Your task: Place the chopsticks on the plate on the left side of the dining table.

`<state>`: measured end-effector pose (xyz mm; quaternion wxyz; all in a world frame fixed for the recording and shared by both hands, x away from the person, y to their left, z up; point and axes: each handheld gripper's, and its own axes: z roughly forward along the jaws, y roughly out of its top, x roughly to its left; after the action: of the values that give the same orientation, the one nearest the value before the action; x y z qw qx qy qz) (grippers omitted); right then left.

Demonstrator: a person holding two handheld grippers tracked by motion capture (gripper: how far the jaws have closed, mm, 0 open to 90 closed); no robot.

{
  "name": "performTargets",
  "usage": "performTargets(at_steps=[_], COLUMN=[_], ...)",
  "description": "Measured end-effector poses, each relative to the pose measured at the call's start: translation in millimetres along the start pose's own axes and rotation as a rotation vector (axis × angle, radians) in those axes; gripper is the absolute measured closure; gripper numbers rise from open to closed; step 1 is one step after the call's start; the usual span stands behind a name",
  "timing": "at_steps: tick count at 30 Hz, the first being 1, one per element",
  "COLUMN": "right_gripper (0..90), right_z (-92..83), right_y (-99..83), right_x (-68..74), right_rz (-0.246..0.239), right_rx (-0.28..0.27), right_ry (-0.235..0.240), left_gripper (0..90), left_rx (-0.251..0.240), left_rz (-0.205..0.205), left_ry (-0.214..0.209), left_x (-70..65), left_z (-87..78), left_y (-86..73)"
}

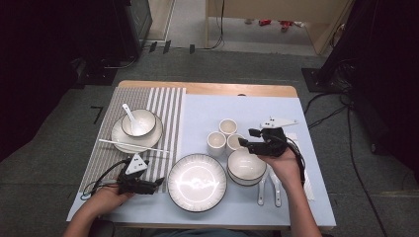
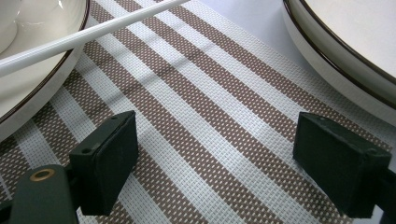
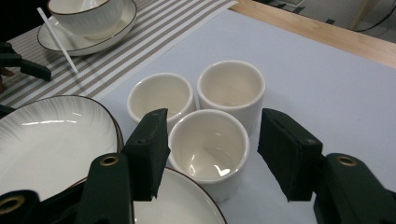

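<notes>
Grey carpet is running under a wooden counter (image 1: 207, 89) that is carrying a pale blue mat (image 1: 247, 111) and, at its left, a brown-and-white striped woven placemat (image 1: 165, 106). On the blue mat I am seeing a large round white plate with a dark rim (image 1: 197, 182), a stack of white bowls (image 1: 246, 165) to its right, three small white ceramic cups bunched together beyond them, and two white spoons (image 1: 268, 187) lying near the front edge. On the placemat a white bowl with a spoon in it (image 1: 138, 122) is sitting on a white saucer plate (image 1: 121, 136), with white chopsticks (image 1: 133, 145) lying across that plate's near rim.

I am working the right gripper (image 3: 212, 149), which is hovering over the bowl stack and pointing at the cups. Its jaws are standing fairly wide and not pressing on anything. The nearest white cup (image 3: 208, 149) is standing upright, straight ahead between them; the left pad is sitting close against its wall while the right pad is clear of it. The two other cups (image 3: 231, 91) are touching or nearly touching it from behind, so I judge the move is turning on sliding forward and down around that one cup only.

My left gripper (image 2: 217, 163) is resting low over the striped placemat, jaws wide and empty, well apart from the cups; the right hand is plainly the nearer one.
</notes>
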<state>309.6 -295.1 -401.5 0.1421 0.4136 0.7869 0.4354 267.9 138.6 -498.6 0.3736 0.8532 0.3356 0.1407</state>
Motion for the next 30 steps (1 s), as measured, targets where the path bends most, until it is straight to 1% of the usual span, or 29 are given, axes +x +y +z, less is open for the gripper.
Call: performTargets(at_steps=[5,7,11,15,20,28,30], right_gripper=[42.0,42.1,43.8,43.8,44.0,45.1,46.8], right_z=[-3.9,-5.2,-7.5,-10.1,-11.8,-17.8,-19.3], right_y=[-2.2,-2.8,-4.5,-7.0,-10.1,-15.0,-16.2], right_x=[-3.9,-5.2,-7.2,-10.2,-11.8,-17.1,-18.1], right_rz=[0.008,-0.001,-0.002,0.011,-0.001,0.019,0.025], right_rx=[0.001,-0.004,-0.001,-0.002,0.008,0.002,0.001], right_ry=[-0.014,-0.022,-0.030,-0.041,-0.053,-0.070,-0.067], left_gripper=[14.6,14.6,14.6,14.6,14.6,14.6,14.5], left_rx=[0.000,0.001,0.000,0.000,0.000,0.001,0.000], left_rz=[0.000,0.000,0.000,0.000,-0.001,-0.001,-0.001], left_ry=[0.000,0.000,0.000,0.000,0.000,-0.001,-0.001], left_x=[0.0,0.0,-0.1,0.0,-0.1,-0.1,-0.1], left_z=[0.0,-0.1,0.0,0.0,0.0,-0.1,0.0], left_y=[0.0,0.0,0.0,0.0,0.0,0.0,0.0])
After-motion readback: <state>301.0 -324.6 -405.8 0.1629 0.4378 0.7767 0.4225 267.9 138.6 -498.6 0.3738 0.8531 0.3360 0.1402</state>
